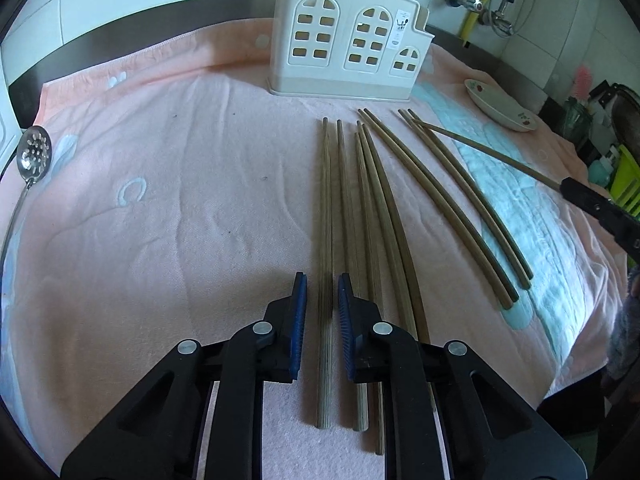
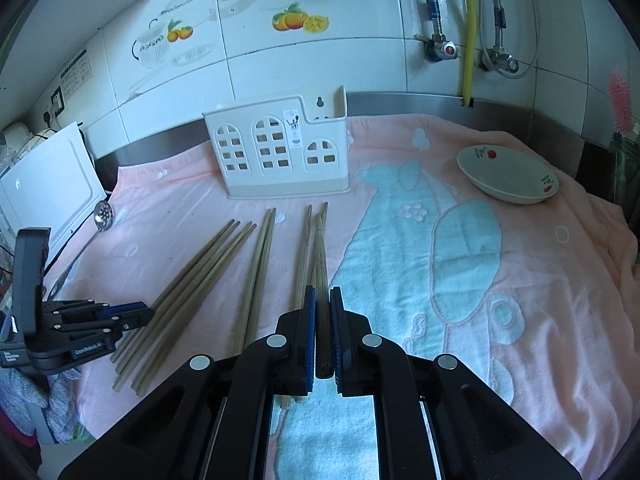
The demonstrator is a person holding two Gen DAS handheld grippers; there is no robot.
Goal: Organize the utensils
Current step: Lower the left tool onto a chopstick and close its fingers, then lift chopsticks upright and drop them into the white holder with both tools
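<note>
Several wooden chopsticks lie side by side on a pink towel. My left gripper is open, its jaws straddling the leftmost chopstick low over the towel. My right gripper is shut on a single chopstick, held lifted and pointing toward the cream utensil holder. In the left wrist view the right gripper holds that chopstick at the right, and the holder stands at the far edge. The other chopsticks lie left of my right gripper.
A metal slotted spoon lies at the towel's left edge; it also shows in the right wrist view. A white bowl sits at the far right. A tiled wall with pipes stands behind. A white appliance stands at left.
</note>
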